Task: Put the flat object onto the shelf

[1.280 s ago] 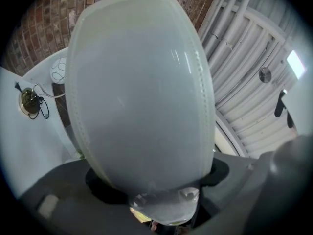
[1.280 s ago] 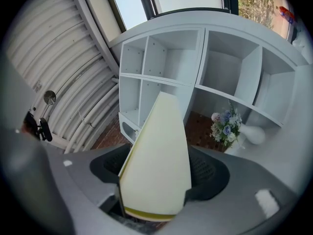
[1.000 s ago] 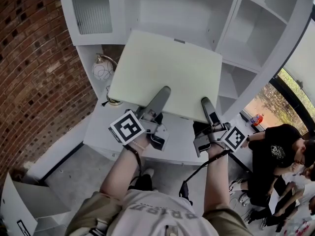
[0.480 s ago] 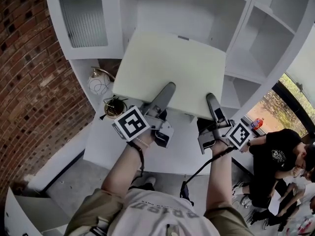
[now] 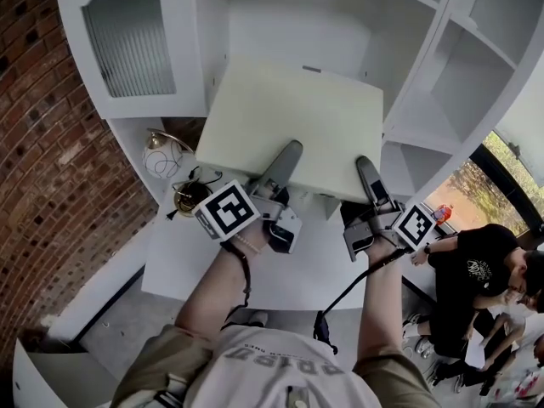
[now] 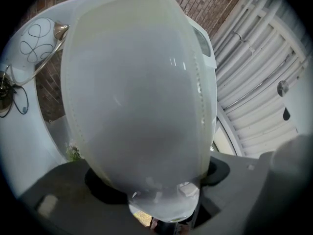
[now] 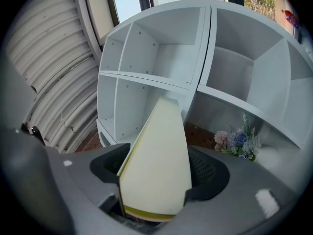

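left gripper (image 5: 287, 153) and right gripper (image 5: 365, 167) are each clamping the flat panel (image 5: 289, 109) by its near edge; its far edge is pointing at the shelf (image 5: 406, 119).

Soft daylight comes from the window (image 5: 497, 164) at my right, with no hard shadows. Both gripper views bulge and darken at the corners. The flat object (image 6: 137, 92) fills my left gripper view, blurred.

L gripper (image 5: 287, 155) + R gripper (image 5: 364, 170) side by side, both pointing fwd, tilted slightly up. Each clamped on near edge of flat object (image 5: 289, 109), upper jaw lying on its top face. Forearms (image 5: 212, 291) extended, marker cubes outboard.
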